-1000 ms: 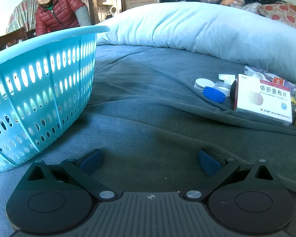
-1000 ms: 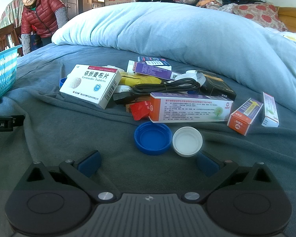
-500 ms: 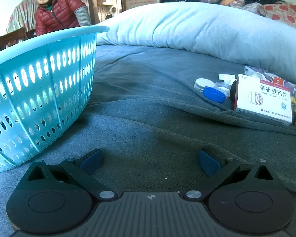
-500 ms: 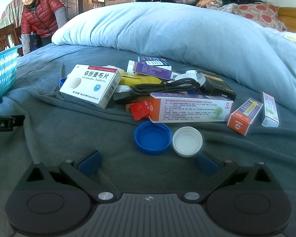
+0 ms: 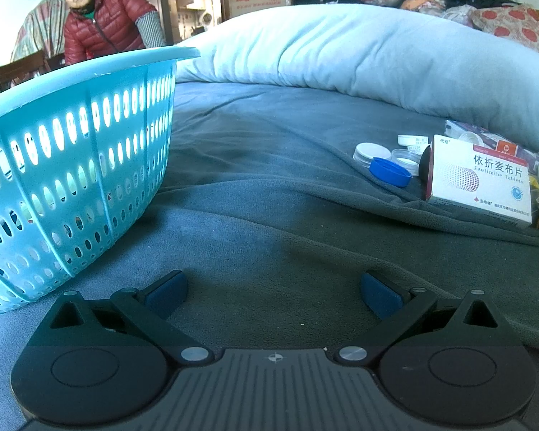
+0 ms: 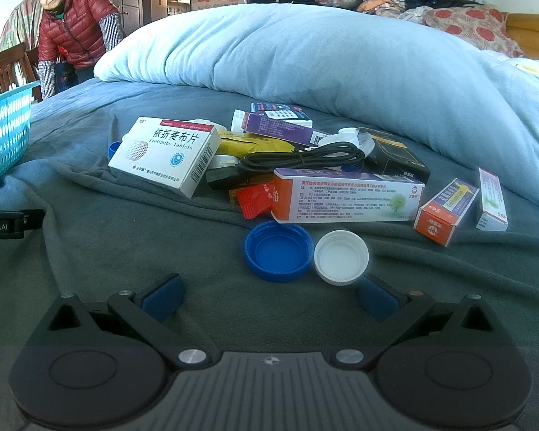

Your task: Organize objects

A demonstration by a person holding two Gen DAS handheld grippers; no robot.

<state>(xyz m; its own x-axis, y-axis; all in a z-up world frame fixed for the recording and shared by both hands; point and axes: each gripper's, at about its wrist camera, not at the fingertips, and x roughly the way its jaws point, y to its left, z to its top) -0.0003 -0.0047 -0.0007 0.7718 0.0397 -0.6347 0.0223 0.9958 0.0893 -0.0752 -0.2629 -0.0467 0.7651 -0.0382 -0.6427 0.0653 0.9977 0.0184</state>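
My left tongs (image 5: pixel 273 289) stand wide apart with nothing between the blue pads (image 5: pixel 165 289), low over the grey blanket (image 5: pixel 269 186) on the bed. My right tongs (image 6: pixel 267 296) are spread just as wide and grip nothing; the right pad (image 6: pixel 375 296) sits just beside the white bottle cap (image 6: pixel 341 256), though I cannot tell whether it touches it.

The white Ezetimibe tablet box (image 6: pixel 165 154) serves as my landmark. In the right wrist view, a heap lies against its right side: a yellow packet (image 6: pixel 249 143), a coiled black cable (image 6: pixel 302 156), a purple box (image 6: pixel 280 131), a black box (image 6: pixel 395 156) and a long white and orange box (image 6: pixel 345 195) with a red sachet (image 6: pixel 257 199) at its left end. Nearer to me than the tablet box, the blue bottle cap (image 6: pixel 278 251) lies open side up, touching the white one. Further right of the heap are a small orange box (image 6: pixel 447 210) and a slim white box (image 6: pixel 492 199).

Only the left wrist view shows the turquoise slotted basket (image 5: pixel 72 165) up close, well to the left of the tablet box (image 5: pixel 479 179), and a cluster of lids behind that box, with another blue cap (image 5: pixel 390 172) in front of it. The right view catches just the basket's edge. A person in a red padded jacket (image 6: pixel 73 23) stands beyond the bed, past the pale blue duvet (image 6: pixel 323 57).
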